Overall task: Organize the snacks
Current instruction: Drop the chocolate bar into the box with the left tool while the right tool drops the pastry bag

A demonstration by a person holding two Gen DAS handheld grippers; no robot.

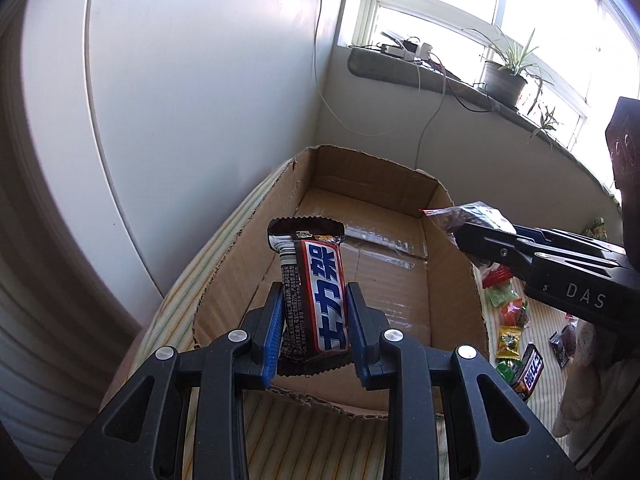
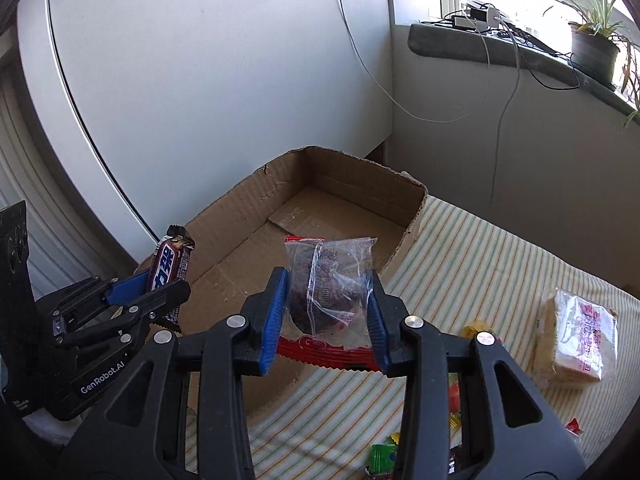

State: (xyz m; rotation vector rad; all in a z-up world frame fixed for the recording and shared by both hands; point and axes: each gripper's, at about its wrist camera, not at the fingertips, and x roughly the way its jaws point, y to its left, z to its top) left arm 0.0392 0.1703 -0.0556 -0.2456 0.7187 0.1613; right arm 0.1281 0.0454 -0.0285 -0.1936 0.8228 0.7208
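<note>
From the left wrist camera, the left gripper (image 1: 314,320) pinches a chocolate bar (image 1: 316,300) upright between its blue pads, brown wrapper with white and blue lettering, held above the near part of the cardboard box (image 1: 456,280). The box is open-topped with a bare taped floor, and it sits on a striped cloth (image 1: 224,248). Coming in over the box's right wall, the right gripper (image 1: 466,236) clamps a clear snack packet (image 1: 468,216) with something dark inside. To the right of the box, small green, red and yellow candies (image 1: 506,312) lie scattered on the cloth, along with a second chocolate bar (image 1: 530,368) (same wrapper as the held one). Beyond the box, a potted plant (image 1: 506,76) stands on the windowsill.

From the right wrist camera, the right gripper (image 2: 328,304) squeezes the clear snack packet (image 2: 330,284), which has a red serrated bottom edge, over the box's near right part (image 2: 360,188). At the box's left wall the left gripper (image 2: 160,284) grips the chocolate bar (image 2: 170,264), tilted. To the right of the box, a pale wrapped cracker pack (image 2: 576,340) lies on the striped cloth (image 2: 480,248), well apart from the box, with loose candies (image 2: 382,456) nearer the camera.
</note>
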